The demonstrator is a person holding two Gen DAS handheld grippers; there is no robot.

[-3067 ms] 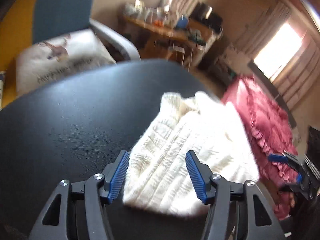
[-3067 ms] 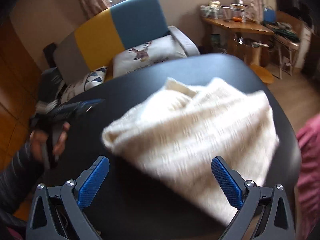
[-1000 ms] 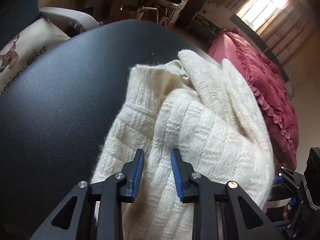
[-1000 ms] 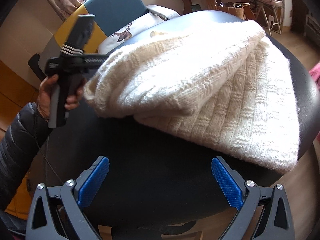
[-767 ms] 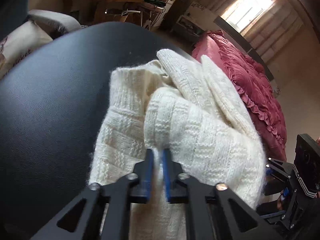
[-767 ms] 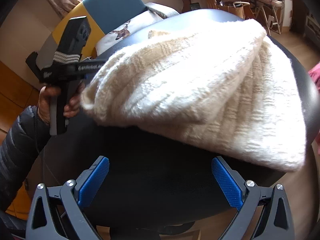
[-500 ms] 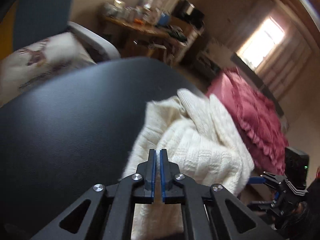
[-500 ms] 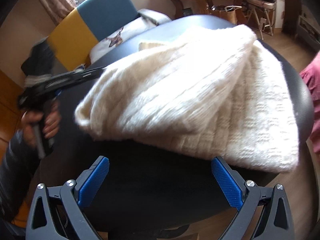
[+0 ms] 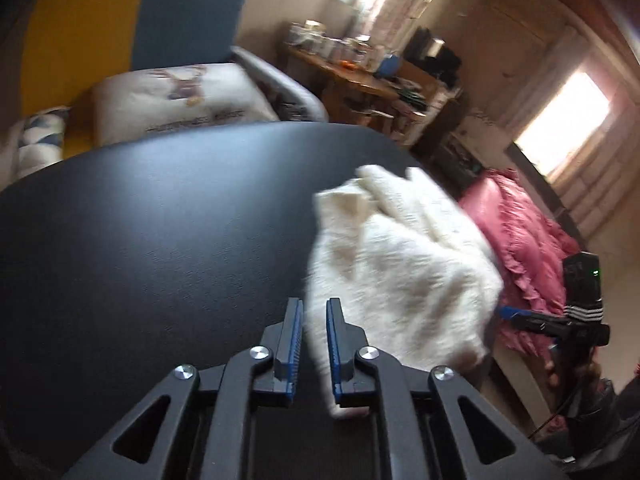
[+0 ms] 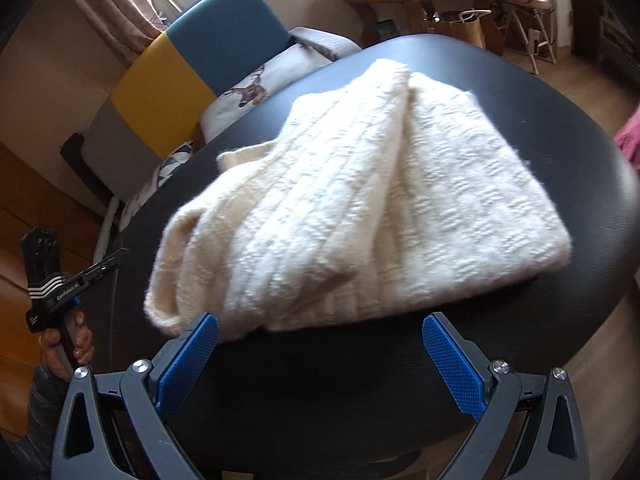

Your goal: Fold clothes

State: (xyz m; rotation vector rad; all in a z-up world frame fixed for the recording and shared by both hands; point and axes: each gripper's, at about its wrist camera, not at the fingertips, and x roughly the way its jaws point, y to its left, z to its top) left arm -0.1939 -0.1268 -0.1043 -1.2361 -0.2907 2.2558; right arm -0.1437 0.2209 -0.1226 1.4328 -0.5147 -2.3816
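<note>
A cream knitted sweater (image 9: pixel 400 264) (image 10: pixel 360 200) lies folded in a thick bundle on the round black table (image 9: pixel 140 240) (image 10: pixel 560 100). In the left wrist view my left gripper (image 9: pixel 314 308) is only narrowly open, its jaws a small gap apart. The blurred sweater edge shows through that gap. In the right wrist view the left gripper (image 10: pixel 100 268) sits off the table's left side, apart from the sweater. My right gripper (image 10: pixel 320 360) stands wide open just before the sweater's near edge, empty. Its left pad (image 10: pixel 188 352) is beside the bundle's near corner.
A yellow and blue sofa (image 9: pixel 120 20) with a deer cushion (image 9: pixel 180 96) stands behind the table. A cluttered wooden desk (image 9: pixel 352 76) is further back, and pink bedding (image 9: pixel 528 240) lies past the table's right edge. A hand (image 10: pixel 76 340) holds the left gripper.
My left gripper shut on a sweater fold, lifted it over, then let go and drew back off the left side. The sweater has dropped flat. The right gripper stayed wide open.
</note>
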